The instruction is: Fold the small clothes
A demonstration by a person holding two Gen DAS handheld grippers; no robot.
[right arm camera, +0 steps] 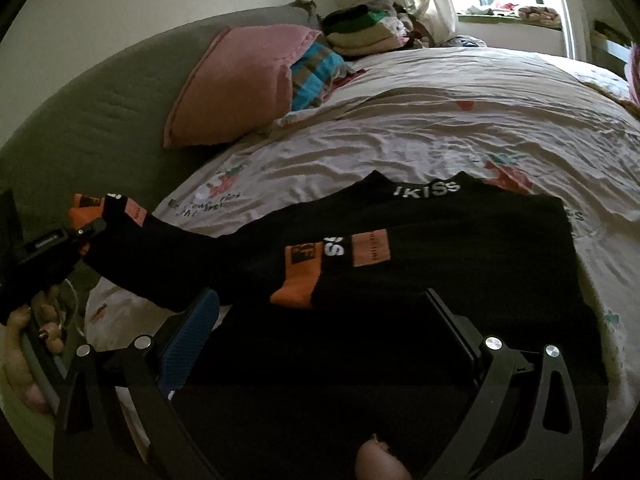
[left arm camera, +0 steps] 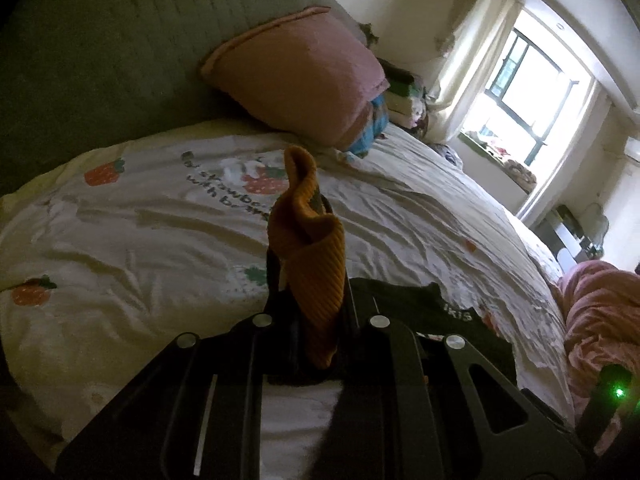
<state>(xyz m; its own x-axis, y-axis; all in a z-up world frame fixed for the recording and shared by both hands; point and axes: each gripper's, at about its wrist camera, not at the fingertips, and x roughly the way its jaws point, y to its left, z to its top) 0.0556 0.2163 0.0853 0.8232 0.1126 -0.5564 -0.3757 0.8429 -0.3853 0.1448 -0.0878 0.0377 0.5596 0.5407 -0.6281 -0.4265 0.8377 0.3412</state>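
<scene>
A black sweater (right arm camera: 440,248) with orange patches and white lettering lies flat on the bed. One sleeve (right arm camera: 168,248) stretches off to the left. My left gripper (left arm camera: 308,240) is shut on that sleeve's orange cuff (left arm camera: 312,256), which sticks up between its fingers; it also shows in the right wrist view (right arm camera: 86,226) at the left edge, lifting the cuff. My right gripper (right arm camera: 324,312) is open, its fingers spread over the sweater's near hem, with the blue pad (right arm camera: 188,336) on the left.
The bed has a cream strawberry-print cover (right arm camera: 400,132) and a green headboard (left arm camera: 100,60). A pink pillow (right arm camera: 240,80) leans there, beside stacked folded clothes (right arm camera: 360,32). A pink blanket (left arm camera: 600,312) lies at the right. A window (left arm camera: 532,92) is beyond.
</scene>
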